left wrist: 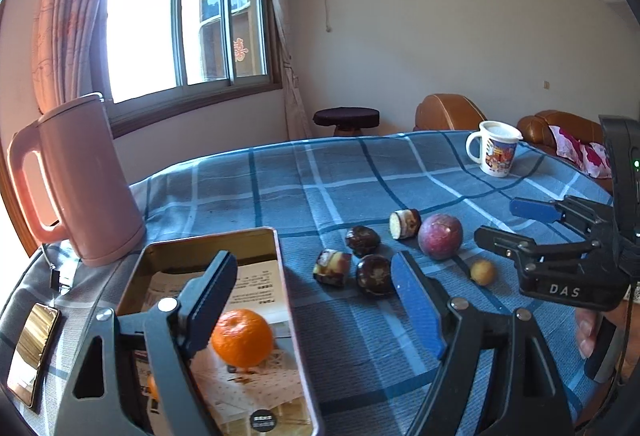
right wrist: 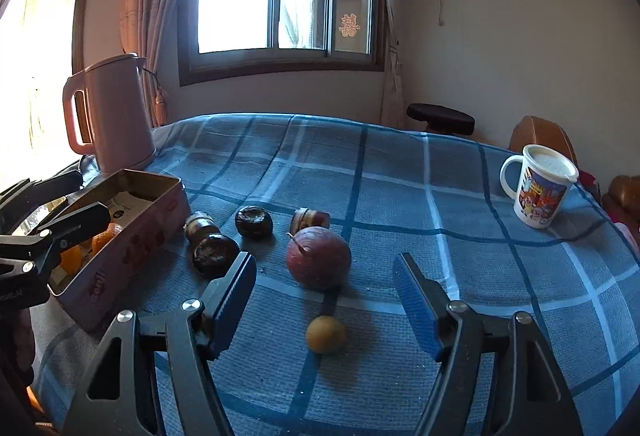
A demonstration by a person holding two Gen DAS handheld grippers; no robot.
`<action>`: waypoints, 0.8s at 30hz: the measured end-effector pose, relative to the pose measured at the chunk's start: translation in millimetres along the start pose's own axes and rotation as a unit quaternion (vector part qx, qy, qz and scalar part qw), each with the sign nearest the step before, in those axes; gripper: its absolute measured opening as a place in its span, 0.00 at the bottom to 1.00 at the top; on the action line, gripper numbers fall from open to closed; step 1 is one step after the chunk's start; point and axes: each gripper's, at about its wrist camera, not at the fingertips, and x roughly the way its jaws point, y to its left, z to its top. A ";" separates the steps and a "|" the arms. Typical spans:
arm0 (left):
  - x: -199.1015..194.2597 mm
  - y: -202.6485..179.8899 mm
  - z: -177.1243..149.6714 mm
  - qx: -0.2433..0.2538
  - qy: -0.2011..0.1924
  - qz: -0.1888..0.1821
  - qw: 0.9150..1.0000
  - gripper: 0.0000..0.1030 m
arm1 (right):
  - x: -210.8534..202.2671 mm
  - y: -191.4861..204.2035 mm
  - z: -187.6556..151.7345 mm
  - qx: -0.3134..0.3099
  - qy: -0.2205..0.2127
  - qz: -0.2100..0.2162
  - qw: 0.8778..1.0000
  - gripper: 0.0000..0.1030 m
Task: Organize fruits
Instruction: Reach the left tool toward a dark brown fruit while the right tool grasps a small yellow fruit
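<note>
Orange [left wrist: 242, 337]: lies inside the tin [left wrist: 280, 276], near its front end.
Loose fruit: round purple fruit [right wrist: 318, 258], small yellow fruit [right wrist: 325, 334] and dark pieces, perhaps chestnuts [right wrist: 215, 254], all right of the tin.
Next: centre the yellow fruit between the pads, then close gently.
Right gripper [right wrist: 324, 306]: open, empty, angled down right of the tin.
Left gripper [left wrist: 312, 310]: open, empty, over the tin.
</note>
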 end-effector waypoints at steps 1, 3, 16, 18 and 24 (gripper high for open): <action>4.4 -7.5 1.0 0.007 0.005 -0.004 1.000 0.80 | 3.5 -3.6 -2.7 0.004 0.011 0.003 1.000 0.58; 15.7 -21.2 2.9 0.018 0.020 -0.015 1.000 0.80 | 10.1 -8.6 -4.6 0.016 0.031 0.023 0.999 0.44; 86.3 -53.4 1.7 0.035 0.142 -0.049 0.988 0.61 | 39.0 -12.2 -15.0 0.009 0.124 0.048 0.991 0.44; 94.0 -52.6 0.2 0.027 0.152 -0.049 0.987 0.61 | 41.6 -12.2 -15.8 0.008 0.132 0.051 0.990 0.44; 104.8 -58.0 3.4 0.042 0.162 -0.044 0.985 0.60 | 47.9 -6.4 -18.2 -0.004 0.153 0.052 0.987 0.42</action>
